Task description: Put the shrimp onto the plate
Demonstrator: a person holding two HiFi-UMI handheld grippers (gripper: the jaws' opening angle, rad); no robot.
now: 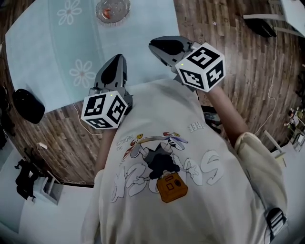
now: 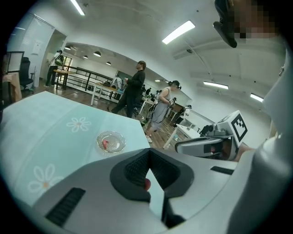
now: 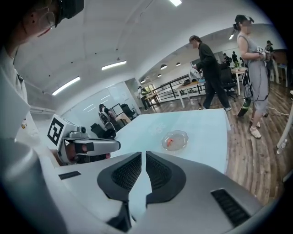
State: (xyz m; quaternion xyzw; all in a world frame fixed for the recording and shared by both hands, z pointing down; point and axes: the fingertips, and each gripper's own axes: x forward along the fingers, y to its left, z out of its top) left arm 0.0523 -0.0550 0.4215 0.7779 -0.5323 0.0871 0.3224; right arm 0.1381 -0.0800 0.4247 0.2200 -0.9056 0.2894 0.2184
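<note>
Pale surface (image 1: 47,47) upper left. Left tongs (image 2: 146,153) pinched tip to tip, with an unclear reddish speck low between the pads. Right tongs (image 3: 143,153) nearly closed, empty. Glass plate (image 1: 125,5), top centre, carries 1 shrimp (image 1: 107,11) — likely light, soft, slippery — pinch mid-body.

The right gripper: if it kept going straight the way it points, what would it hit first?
Probably the pale blue table, bare at that spot. The right gripper aims across it, and the plate holding the shrimp sits slightly right of that line. Depth is hard to judge.
</note>
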